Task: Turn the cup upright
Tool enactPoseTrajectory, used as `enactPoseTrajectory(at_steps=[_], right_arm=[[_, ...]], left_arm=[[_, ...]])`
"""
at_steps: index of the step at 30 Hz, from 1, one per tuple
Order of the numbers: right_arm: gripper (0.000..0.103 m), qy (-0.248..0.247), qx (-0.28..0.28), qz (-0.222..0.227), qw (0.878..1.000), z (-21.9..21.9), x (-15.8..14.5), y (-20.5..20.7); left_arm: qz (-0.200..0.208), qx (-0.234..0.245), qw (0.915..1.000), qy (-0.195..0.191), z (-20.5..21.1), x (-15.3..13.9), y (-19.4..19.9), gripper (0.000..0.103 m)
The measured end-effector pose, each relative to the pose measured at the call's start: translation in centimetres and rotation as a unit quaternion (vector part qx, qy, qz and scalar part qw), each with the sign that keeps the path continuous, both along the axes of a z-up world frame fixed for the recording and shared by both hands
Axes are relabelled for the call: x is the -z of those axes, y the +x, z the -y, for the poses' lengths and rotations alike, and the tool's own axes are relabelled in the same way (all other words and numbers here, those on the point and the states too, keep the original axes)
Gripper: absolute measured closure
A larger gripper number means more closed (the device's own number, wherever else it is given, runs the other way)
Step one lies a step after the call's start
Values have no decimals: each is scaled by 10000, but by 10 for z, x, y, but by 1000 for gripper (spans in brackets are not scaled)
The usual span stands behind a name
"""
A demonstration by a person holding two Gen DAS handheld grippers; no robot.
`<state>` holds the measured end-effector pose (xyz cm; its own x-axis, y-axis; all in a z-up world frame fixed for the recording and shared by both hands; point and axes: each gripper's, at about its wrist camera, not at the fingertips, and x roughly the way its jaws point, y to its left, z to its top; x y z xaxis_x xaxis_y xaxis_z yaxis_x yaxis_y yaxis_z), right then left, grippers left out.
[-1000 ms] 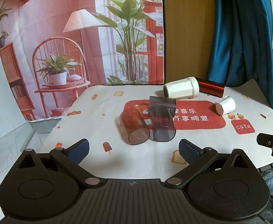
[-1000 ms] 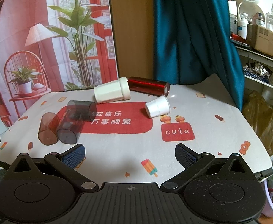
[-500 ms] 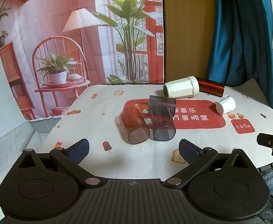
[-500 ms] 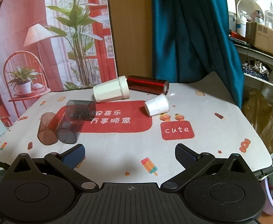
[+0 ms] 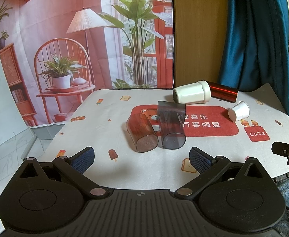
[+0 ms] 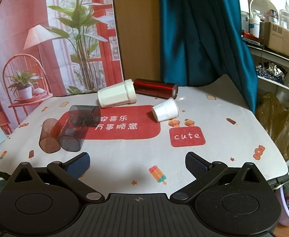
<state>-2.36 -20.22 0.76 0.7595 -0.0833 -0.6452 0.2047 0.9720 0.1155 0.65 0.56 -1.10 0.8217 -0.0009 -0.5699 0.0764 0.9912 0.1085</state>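
Note:
Several cups lie on their sides on the table mat. A clear red cup and a clear grey cup lie side by side, bottoms toward me, just ahead of my left gripper, which is open and empty. A large white cup, a shiny red cylinder and a small white paper cup lie farther right. In the right wrist view my right gripper is open and empty, with the paper cup, large white cup, red cylinder, grey cup and red cup ahead.
A printed backdrop hangs behind the table, beside a wooden panel and a teal curtain. Shelves with boxes stand to the right. The table's right edge drops to bags on the floor.
The right wrist view has drifted slightly leftward and forward. The left view is almost unchanged, and no cup has moved.

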Motion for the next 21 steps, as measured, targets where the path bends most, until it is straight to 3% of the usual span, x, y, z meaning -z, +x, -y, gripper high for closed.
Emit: enactPoseTrajectory(at_steps=[21], right_arm=[[0, 10, 5, -7, 10000, 0, 1, 0]], left_arm=[[-29, -8, 10000, -21, -1, 2, -2, 0]])
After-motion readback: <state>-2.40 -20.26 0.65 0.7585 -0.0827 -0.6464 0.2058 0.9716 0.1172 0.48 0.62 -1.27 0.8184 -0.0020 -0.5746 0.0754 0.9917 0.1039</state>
